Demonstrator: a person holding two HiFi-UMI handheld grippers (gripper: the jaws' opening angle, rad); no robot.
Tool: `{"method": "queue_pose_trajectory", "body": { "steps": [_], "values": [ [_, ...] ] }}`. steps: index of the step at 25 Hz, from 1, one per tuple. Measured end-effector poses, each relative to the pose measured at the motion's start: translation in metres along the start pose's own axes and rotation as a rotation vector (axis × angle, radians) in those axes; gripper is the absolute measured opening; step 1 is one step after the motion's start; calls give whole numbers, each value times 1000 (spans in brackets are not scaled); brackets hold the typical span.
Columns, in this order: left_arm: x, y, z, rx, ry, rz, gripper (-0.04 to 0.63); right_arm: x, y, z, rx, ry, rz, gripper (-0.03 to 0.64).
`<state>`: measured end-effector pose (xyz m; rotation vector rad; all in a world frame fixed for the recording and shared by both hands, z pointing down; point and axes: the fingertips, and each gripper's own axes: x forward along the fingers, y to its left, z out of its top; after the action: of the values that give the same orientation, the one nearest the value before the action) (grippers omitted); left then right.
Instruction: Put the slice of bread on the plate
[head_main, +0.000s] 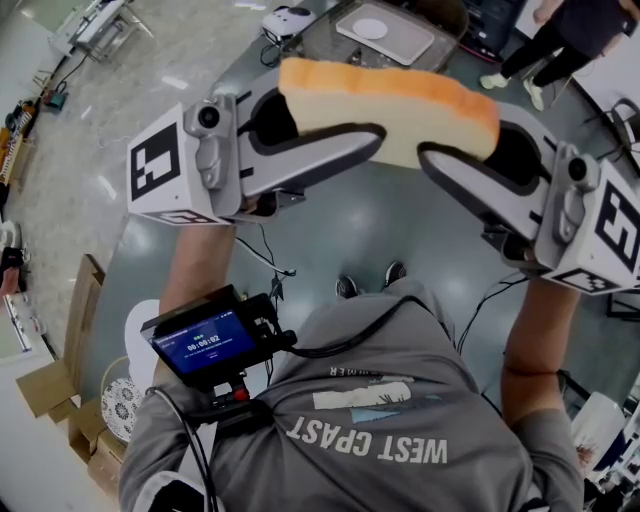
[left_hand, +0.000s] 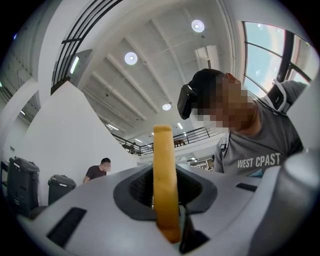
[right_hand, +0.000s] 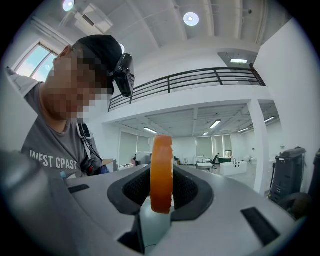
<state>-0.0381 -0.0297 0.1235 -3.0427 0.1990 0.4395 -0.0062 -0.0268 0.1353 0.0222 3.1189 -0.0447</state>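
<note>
As the head view shows, the slice of bread (head_main: 390, 105) rests on no surface. It is held in the air in front of the person's chest and spans the two tools. The left gripper (head_main: 350, 130) is clamped on the slice's left end and the right gripper (head_main: 440, 150) on its right end. Each gripper view confirms this: the crust edge stands upright between the jaw pads, and both pads press on its faces. Neither tool is empty.

Handling assessment: the slice looks thick, light and soft, with a pale crumb and an orange-brown crust. It is judged likely to compress under pressure and to sag if supported at one end only. The surface appears dry, so slipping is a low risk and crushing or tearing a higher one. The best hold is judged to be across the flat faces near the crust, where the material should be firmest, with light pressure. The present two-ended hold supports it along its length.

Destination: a white round item (head_main: 370, 28) on a grey tray (head_main: 410, 45) at the far edge of the head view may be the plate, but this cannot be confirmed. The slice is well apart from it. Placement is not yet done.
</note>
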Motion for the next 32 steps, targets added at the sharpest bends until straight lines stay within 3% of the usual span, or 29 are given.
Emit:
{"method": "queue_pose_trajectory", "body": {
  "steps": [10, 32],
  "values": [
    [1, -4, 0, -7, 16, 38, 91, -6, 2, -6, 41, -11, 20, 94],
    [6, -14, 2, -16, 54, 123, 92, -6, 12, 3, 28, -42, 100, 94]
  ]
}}
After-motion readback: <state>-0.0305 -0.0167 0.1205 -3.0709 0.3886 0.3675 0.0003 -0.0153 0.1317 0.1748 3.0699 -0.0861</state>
